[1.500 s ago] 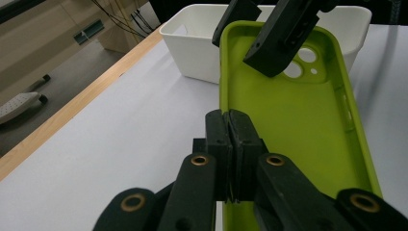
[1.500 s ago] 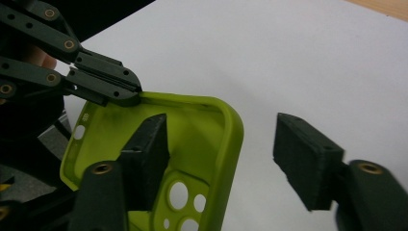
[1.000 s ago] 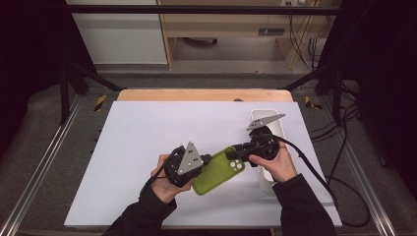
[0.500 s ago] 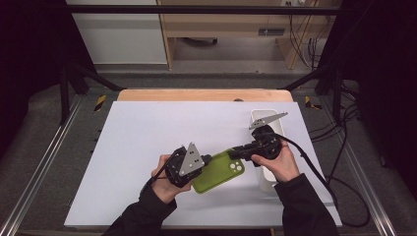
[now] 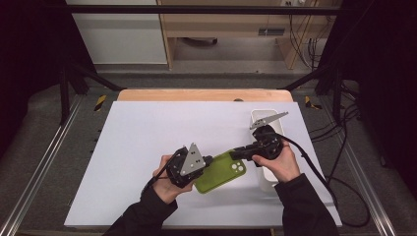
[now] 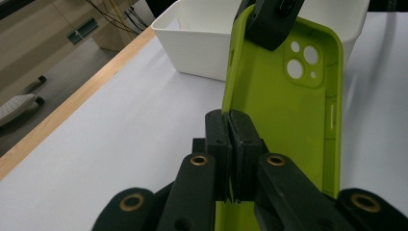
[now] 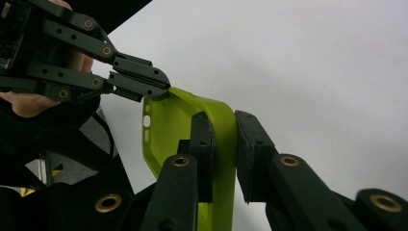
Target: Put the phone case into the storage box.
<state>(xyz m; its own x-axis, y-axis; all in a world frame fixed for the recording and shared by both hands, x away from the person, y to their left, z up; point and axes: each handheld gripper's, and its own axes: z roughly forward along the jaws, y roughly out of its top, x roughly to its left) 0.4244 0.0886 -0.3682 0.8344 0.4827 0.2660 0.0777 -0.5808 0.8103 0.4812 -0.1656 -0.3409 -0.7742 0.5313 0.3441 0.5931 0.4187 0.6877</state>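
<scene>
A lime-green phone case (image 5: 219,172) hangs just above the white table between both grippers. My left gripper (image 5: 209,161) is shut on the case's long side wall near its plain end (image 6: 288,110); its pads (image 6: 219,134) meet on the thin rim. My right gripper (image 5: 235,154) is shut on the wall at the camera-cutout end, and the green rim (image 7: 222,159) stands between its pads (image 7: 202,144). The right gripper view looks across to the left gripper (image 7: 154,84) pinching the far rim. The left gripper view has the right gripper (image 6: 269,24) at the case's top.
A white rectangular bin (image 5: 260,118) stands at the right of the white table cover (image 5: 147,147), just behind the right hand; the left gripper view has it behind the case (image 6: 202,53). The wooden table edge (image 5: 196,94) runs along the back. A cable trails off right.
The right gripper's jaws have drawn in onto the case's camera end. Both hands and the case stay in nearly the same place.
</scene>
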